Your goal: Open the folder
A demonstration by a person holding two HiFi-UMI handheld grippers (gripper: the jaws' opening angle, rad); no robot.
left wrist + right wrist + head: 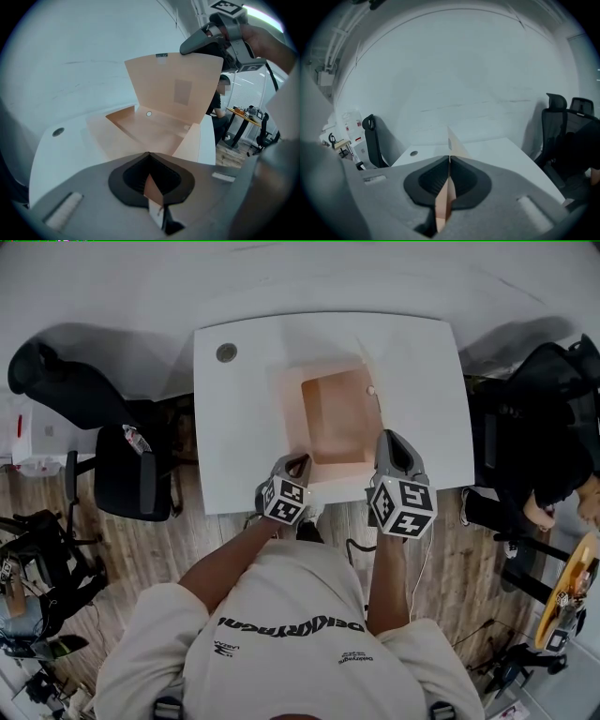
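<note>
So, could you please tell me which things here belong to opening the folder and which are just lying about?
In the job:
folder, partly open on the table
left claw, shut on its near edge
right claw, shut on its raised cover

Lying about:
cable hole in the table
black chair left of the table

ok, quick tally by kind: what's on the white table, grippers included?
folder: 1, peach, cover raised
cable grommet: 1
grippers: 2, left gripper and right gripper, jaws of each shut on the folder
Total: 4
</note>
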